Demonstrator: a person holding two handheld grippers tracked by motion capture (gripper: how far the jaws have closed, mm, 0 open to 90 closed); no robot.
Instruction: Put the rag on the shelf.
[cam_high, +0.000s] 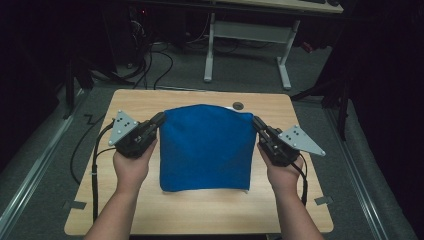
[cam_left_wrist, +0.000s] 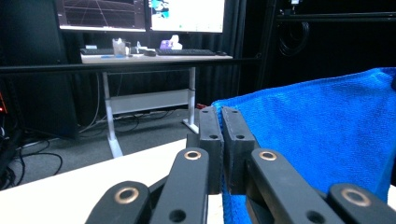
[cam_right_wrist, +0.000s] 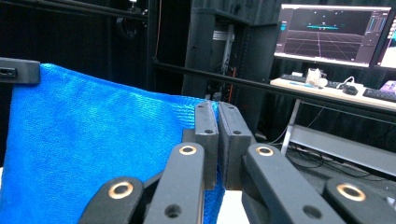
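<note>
A blue cloth (cam_high: 205, 147) hangs stretched between my two grippers above the wooden table (cam_high: 200, 210), its lower edge resting toward the near side. My left gripper (cam_high: 160, 119) is shut on the cloth's upper left corner; its own view has the jaws pressed together at that gripper's tips (cam_left_wrist: 222, 123) with the blue cloth (cam_left_wrist: 317, 130) spreading to the right. My right gripper (cam_high: 256, 121) is shut on the upper right corner; in its view the tips (cam_right_wrist: 217, 116) pinch the blue cloth (cam_right_wrist: 93, 149), which spreads left toward the other gripper's jaw (cam_right_wrist: 18, 70).
A small dark round object (cam_high: 238, 105) lies on the table just behind the cloth. Beyond the table stands a white-legged desk (cam_high: 250, 30) with monitors (cam_left_wrist: 140, 14) and a keyboard (cam_left_wrist: 187, 52). Cables (cam_high: 150, 65) lie on the floor at the left.
</note>
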